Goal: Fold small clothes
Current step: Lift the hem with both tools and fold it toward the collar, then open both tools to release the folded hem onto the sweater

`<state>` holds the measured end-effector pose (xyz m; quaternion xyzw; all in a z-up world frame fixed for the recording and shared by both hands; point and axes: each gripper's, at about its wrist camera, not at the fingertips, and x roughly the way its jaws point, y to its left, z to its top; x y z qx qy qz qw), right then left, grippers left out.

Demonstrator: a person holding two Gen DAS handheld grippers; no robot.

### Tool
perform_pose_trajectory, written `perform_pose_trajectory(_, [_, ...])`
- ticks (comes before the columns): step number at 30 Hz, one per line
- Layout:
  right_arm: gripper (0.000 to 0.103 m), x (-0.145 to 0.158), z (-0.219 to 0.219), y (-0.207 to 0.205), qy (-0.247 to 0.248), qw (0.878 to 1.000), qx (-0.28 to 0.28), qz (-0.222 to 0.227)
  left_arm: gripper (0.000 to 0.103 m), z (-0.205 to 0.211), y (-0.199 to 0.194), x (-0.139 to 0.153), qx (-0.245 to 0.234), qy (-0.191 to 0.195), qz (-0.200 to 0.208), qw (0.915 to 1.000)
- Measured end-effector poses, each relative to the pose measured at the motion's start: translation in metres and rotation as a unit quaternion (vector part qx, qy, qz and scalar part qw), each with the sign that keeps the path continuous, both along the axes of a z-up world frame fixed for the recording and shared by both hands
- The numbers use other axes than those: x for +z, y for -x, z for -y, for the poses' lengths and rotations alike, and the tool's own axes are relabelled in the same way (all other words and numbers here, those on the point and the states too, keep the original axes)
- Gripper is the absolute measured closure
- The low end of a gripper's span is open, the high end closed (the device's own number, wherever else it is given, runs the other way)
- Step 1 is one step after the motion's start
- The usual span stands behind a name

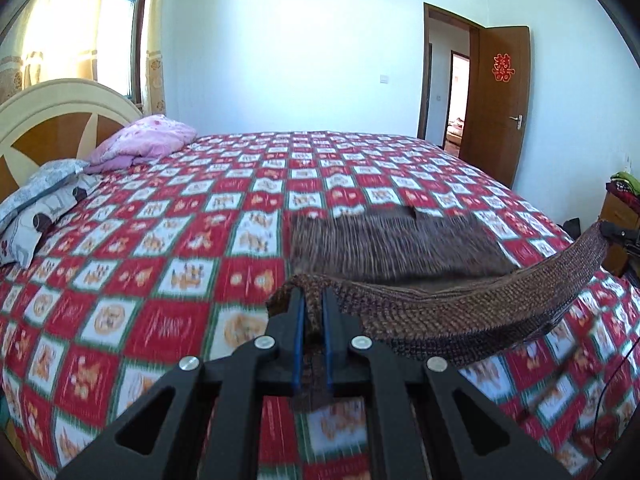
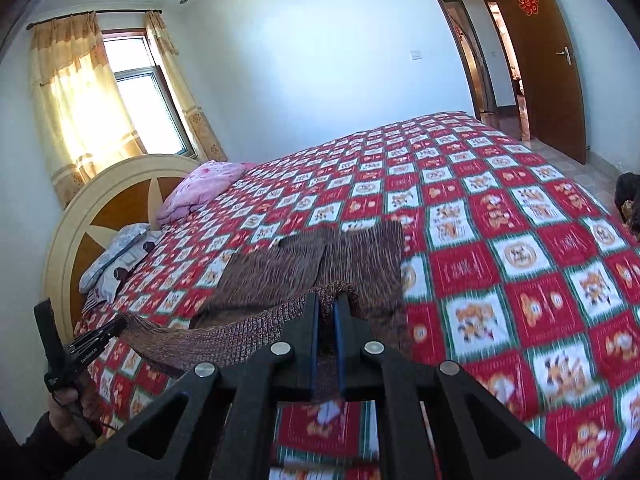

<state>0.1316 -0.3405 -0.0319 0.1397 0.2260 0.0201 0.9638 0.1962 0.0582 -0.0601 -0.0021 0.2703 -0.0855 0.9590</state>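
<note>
Both tools, left tool [image 1: 311, 294] and right tool [image 2: 326, 300], pinch the brown knit cloth [image 1: 392, 240] above the checkered bed [image 1: 160, 240], pillows [image 1: 144, 142] far off.

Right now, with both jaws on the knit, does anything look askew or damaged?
No damage visible. The brown knit garment hangs by its ribbed edge between the left gripper and right gripper; its far end lies slightly crooked on the checked bedspread. Motion blur hides finer detail.

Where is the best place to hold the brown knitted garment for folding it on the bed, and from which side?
Grip the brown knitted garment at the two corners of its ribbed near edge, coming from the near side. That edge is thick and straight, and the rest lies flat beyond it. The left hand-held gripper and right hand-held gripper pinch there.
</note>
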Motion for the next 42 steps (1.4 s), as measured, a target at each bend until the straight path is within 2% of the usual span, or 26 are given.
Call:
perform_pose_trajectory(6, [0.096,0.014,0.011,-0.052,0.001,1.0,-0.006,-0.005,0.094,0.002,-0.052,0.005,0.002,0.005,-0.001,1.0])
perform_pose_trajectory(11, [0.096,0.011,0.024,-0.104,0.006,0.999,-0.017,-0.027,0.094,0.002,-0.104,-0.006,0.006,0.022,-0.03,0.9993])
perform_pose_trajectory(19, [0.096,-0.027,0.051,-0.19,-0.012,0.995,-0.039,-0.093,0.094,0.012,-0.179,-0.039,0.015,0.022,-0.079,0.9965])
perform_pose_trajectory(24, [0.096,-0.054,0.069,-0.243,-0.012,0.991,-0.055,-0.125,0.093,0.02,-0.21,-0.06,0.025,0.008,-0.098,0.9949])
perform_pose_trajectory(25, [0.096,-0.061,0.072,-0.256,-0.013,0.99,-0.048,-0.136,0.091,0.02,-0.216,-0.063,0.04,0.0,-0.1,0.9942])
perform_pose_trajectory(26, [0.094,-0.066,0.075,-0.265,-0.014,0.988,-0.051,-0.144,0.089,0.019,-0.221,-0.065,0.06,-0.008,-0.103,0.9928])
perform_pose_trajectory(27, [0.087,-0.072,0.083,-0.274,-0.011,0.985,-0.08,-0.152,0.089,0.016,-0.225,-0.066,0.068,-0.001,-0.108,0.9919])
perform_pose_trajectory(29, [0.074,-0.075,0.092,-0.275,-0.008,0.983,-0.111,-0.146,0.089,0.0,-0.229,-0.065,0.09,0.036,-0.116,0.9885])
perform_pose_trajectory(32, [0.071,-0.075,0.094,-0.261,-0.017,0.985,-0.106,-0.133,0.085,-0.014,-0.219,-0.066,0.092,0.061,-0.118,0.9868])
perform_pose_trajectory(34, [0.067,-0.077,0.085,-0.247,-0.002,0.988,-0.081,-0.129,0.078,-0.017,-0.204,-0.066,0.085,0.05,-0.11,0.9891])
perform_pose_trajectory(35, [0.063,-0.078,0.081,-0.243,0.005,0.989,-0.072,-0.129,0.069,-0.016,-0.197,-0.067,0.074,0.04,-0.104,0.991])
perform_pose_trajectory(36, [0.061,-0.079,0.077,-0.236,0.016,0.99,-0.058,-0.13,0.056,-0.014,-0.191,-0.069,0.065,0.017,-0.1,0.9927])
perform_pose_trajectory(38, [0.06,-0.081,0.071,-0.23,0.033,0.99,-0.039,-0.133,0.043,-0.007,-0.178,-0.072,0.045,-0.03,-0.083,0.9951])
perform_pose_trajectory(39, [0.06,-0.083,0.07,-0.231,0.039,0.99,-0.039,-0.133,0.041,-0.002,-0.176,-0.073,0.037,-0.056,-0.074,0.995])
perform_pose_trajectory(40, [0.06,-0.084,0.07,-0.231,0.045,0.989,-0.043,-0.133,0.039,0.004,-0.174,-0.076,0.028,-0.086,-0.072,0.9933])
perform_pose_trajectory(42, [0.06,-0.088,0.073,-0.229,0.043,0.989,-0.058,-0.13,0.03,0.019,-0.181,-0.091,-0.013,-0.147,-0.108,0.9832])
